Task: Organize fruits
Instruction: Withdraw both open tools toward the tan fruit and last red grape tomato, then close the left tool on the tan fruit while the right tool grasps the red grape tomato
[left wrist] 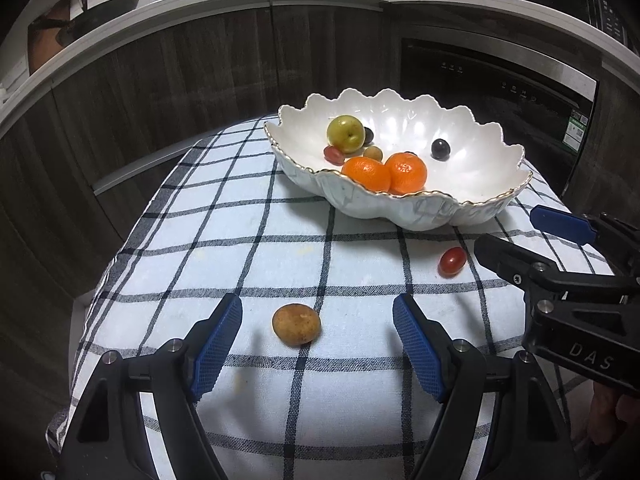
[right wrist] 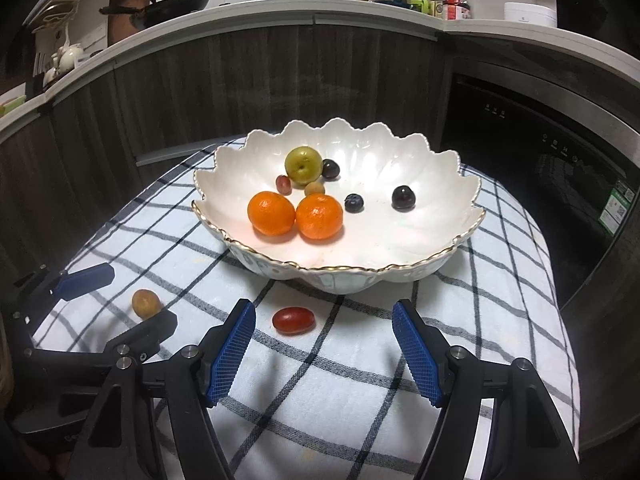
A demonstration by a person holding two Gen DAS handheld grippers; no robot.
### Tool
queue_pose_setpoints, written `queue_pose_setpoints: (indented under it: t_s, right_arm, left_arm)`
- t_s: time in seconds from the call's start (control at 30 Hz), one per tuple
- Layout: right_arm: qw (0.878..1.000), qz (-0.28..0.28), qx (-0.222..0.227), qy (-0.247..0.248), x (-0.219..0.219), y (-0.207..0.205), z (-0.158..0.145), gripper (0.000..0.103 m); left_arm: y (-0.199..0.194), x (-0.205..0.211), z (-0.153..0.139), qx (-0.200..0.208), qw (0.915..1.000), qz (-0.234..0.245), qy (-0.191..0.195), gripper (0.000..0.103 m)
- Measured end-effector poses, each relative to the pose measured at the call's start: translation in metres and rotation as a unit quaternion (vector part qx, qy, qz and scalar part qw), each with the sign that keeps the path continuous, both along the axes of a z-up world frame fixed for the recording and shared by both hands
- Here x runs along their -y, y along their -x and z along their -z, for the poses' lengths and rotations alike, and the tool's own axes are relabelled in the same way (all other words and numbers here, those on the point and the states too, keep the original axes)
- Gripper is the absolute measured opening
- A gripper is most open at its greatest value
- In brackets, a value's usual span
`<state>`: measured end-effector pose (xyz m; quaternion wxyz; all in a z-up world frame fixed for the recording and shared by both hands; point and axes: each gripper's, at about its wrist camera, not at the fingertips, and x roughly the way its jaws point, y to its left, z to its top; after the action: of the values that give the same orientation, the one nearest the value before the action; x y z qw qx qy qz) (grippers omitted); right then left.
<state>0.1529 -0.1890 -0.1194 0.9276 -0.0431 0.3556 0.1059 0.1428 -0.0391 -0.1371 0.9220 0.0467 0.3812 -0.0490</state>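
Observation:
A white scalloped bowl (left wrist: pixel 472 160) (right wrist: pixel 400 240) stands on the checked cloth, holding two oranges (left wrist: pixel 384 172) (right wrist: pixel 296 212), a green apple (left wrist: pixel 346 133) (right wrist: pixel 303 164), dark plums and small fruits. A brown longan (left wrist: pixel 296 324) (right wrist: pixel 146 303) lies on the cloth just ahead of my open, empty left gripper (left wrist: pixel 318 340) (right wrist: pixel 116 300). A red cherry tomato (left wrist: pixel 452 261) (right wrist: pixel 293 320) lies in front of the bowl, just ahead and left of centre of my open, empty right gripper (right wrist: pixel 324 344) (left wrist: pixel 524 236).
The checked cloth (left wrist: pixel 280 240) (right wrist: pixel 360 380) covers a small table with edges left, right and behind the bowl. Dark cabinets (left wrist: pixel 200 80) and a built-in appliance (right wrist: pixel 540 160) stand behind. A counter (right wrist: pixel 280 8) above holds a wok and bottles.

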Motion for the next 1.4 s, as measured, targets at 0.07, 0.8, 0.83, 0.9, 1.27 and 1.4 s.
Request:
queue_pose_setpoints:
  t_s: [0.07, 0.8, 0.83, 0.9, 1.27, 1.4]
  right_arm:
    - [1.0, -0.003, -0.002, -0.001, 0.0, -0.002, 0.002, 0.072]
    - [0.999, -0.025, -0.043, 0.014, -0.022, -0.025, 0.025, 0.063]
    - [0.998, -0.025, -0.048, 0.015, -0.023, -0.026, 0.027, 0.06]
    - [0.998, -0.026, -0.056, 0.017, -0.025, -0.028, 0.03, 0.056]
    - [0.996, -0.029, -0.081, 0.017, -0.025, -0.035, 0.038, 0.043]
    - [0.996, -0.03, -0.085, 0.009, -0.025, -0.036, 0.039, 0.037]
  left_arm:
    - [-0.001, 0.0, 0.002, -0.001, 1.0, 0.0, 0.0, 0.076]
    - [-0.016, -0.022, 0.019, -0.033, 0.999, -0.021, 0.021, 0.059]
    - [-0.017, -0.022, 0.02, -0.036, 0.9989, -0.022, 0.023, 0.058]
    - [-0.018, -0.023, 0.022, -0.042, 0.9986, -0.022, 0.024, 0.056]
    - [-0.018, -0.018, 0.026, -0.049, 0.9984, -0.005, 0.029, 0.04]
    - [-0.018, -0.016, 0.025, -0.047, 0.9985, -0.001, 0.029, 0.029]
